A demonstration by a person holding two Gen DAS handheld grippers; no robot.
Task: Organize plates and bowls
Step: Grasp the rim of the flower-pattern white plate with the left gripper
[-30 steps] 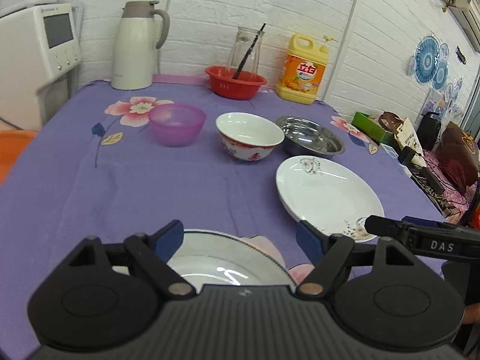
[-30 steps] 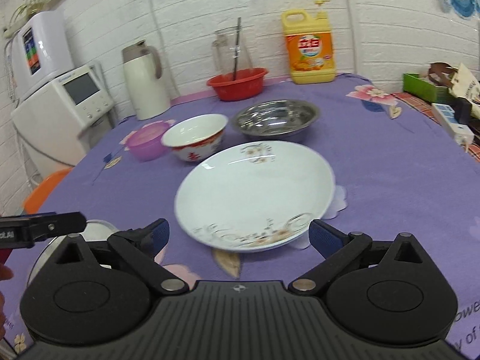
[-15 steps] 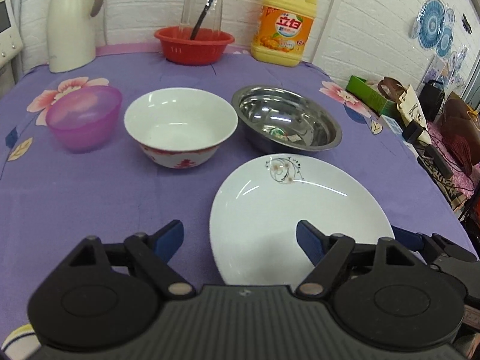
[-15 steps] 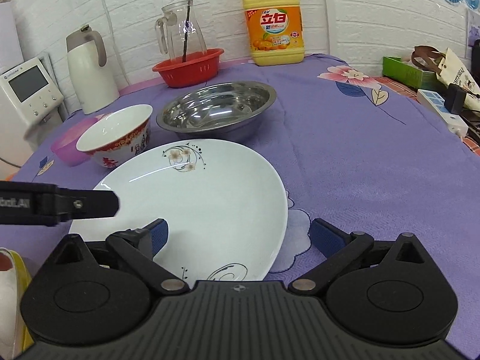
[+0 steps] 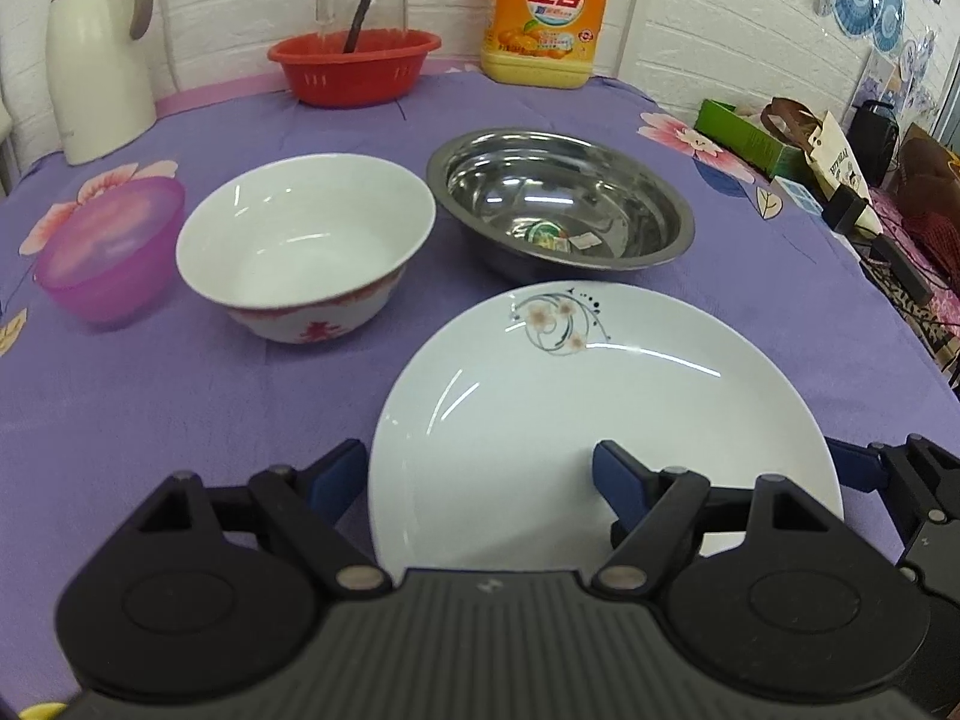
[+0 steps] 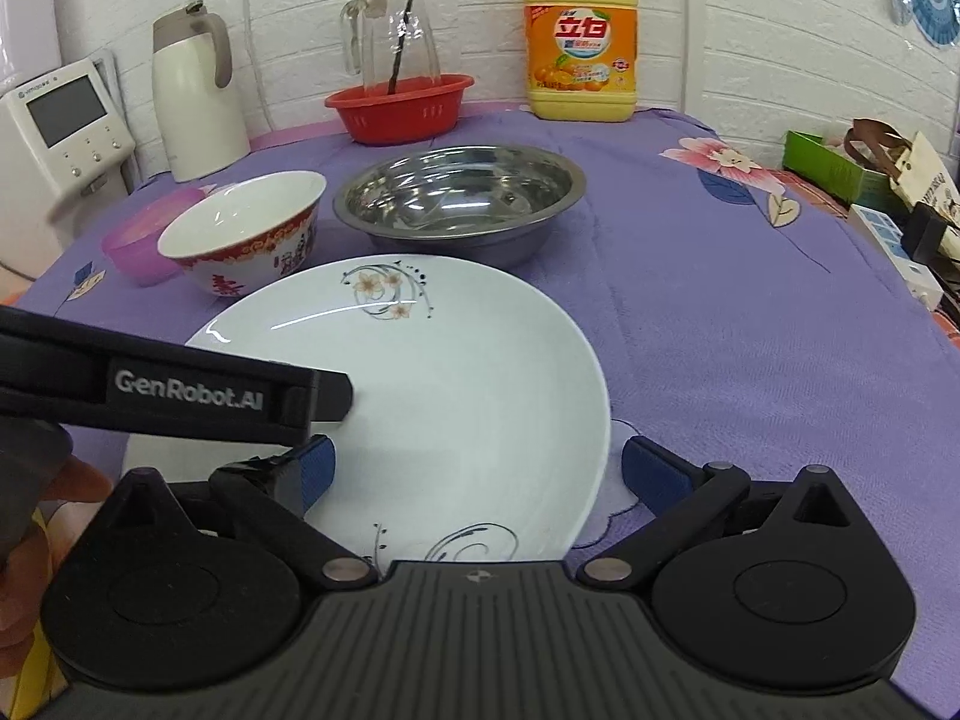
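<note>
A white plate with flower prints (image 5: 600, 402) (image 6: 444, 396) lies on the purple cloth, right in front of both grippers. My left gripper (image 5: 480, 471) is open, its jaws astride the plate's near left rim. My right gripper (image 6: 477, 468) is open, astride the plate's near right rim. The left gripper's finger (image 6: 180, 390) reaches over the plate in the right wrist view. Behind stand a white bowl with red pattern (image 5: 306, 246) (image 6: 246, 240), a steel bowl (image 5: 561, 207) (image 6: 459, 192) and a pink plastic bowl (image 5: 111, 249) (image 6: 144, 234).
At the back stand a red basket (image 5: 354, 63) with a glass jug (image 6: 390, 30), a yellow detergent bottle (image 5: 549, 12), and a white thermos (image 5: 99, 54). A water dispenser (image 6: 60, 126) is at the left. Boxes and bags (image 5: 828, 150) crowd the right edge.
Both grippers have moved forward to the flowered plate, the left one swinging right from another plate. Both now straddle its near rim, still open.
</note>
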